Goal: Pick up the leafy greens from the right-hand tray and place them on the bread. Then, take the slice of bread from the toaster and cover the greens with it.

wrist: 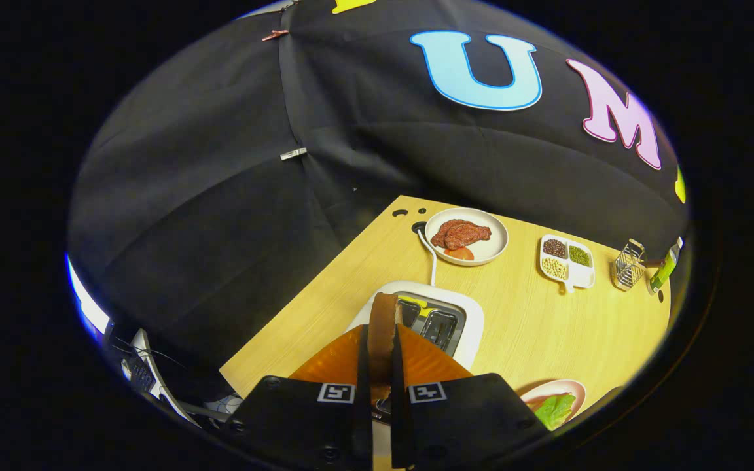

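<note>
My gripper (380, 353) is shut on a slice of bread (385, 324), held edge-on between both fingers, above the white toaster (472, 320). The toaster's slots show dark just beyond the slice. Off to the right of the fingers, a pink plate (570, 389) holds leafy greens (555, 409); whatever lies under the greens is hidden.
Beyond the toaster a white plate (491, 229) carries meat and a tomato slice, with the toaster's cord (430, 258) running toward it. Further right sit a divided dish of beans (567, 261), a wire rack (628, 265) and a bottle (664, 269). The wooden table (547, 320) ends at the black cloth.
</note>
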A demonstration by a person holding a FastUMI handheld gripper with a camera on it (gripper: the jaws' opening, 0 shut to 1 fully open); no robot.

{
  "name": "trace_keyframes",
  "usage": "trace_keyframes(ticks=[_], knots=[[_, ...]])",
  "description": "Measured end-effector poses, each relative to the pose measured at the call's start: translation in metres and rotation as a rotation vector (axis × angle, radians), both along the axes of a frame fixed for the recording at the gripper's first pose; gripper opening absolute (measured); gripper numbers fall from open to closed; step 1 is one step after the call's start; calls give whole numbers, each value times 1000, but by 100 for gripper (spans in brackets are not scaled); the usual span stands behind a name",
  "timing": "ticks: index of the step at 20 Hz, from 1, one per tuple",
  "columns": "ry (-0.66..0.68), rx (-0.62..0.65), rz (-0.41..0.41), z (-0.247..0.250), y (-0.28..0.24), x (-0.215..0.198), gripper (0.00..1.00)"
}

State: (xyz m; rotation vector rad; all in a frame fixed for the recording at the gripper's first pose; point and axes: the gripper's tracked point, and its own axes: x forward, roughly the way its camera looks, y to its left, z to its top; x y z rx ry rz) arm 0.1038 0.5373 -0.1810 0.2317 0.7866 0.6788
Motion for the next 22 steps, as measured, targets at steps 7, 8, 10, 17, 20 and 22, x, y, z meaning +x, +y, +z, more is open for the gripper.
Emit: trace_keyframes(ticks=[7,8,10,17,20,22], knots=[[-128,143,-87,79,-66,15,15],[-135,159,-101,86,-80,15,15],[-159,175,-143,95,-114,18,15],[-164,42,-239,41,-237,7,15],[-122,-12,-272,-1,-267,-11,15],[-93,-33,-277,-27,-275,-23,15]])
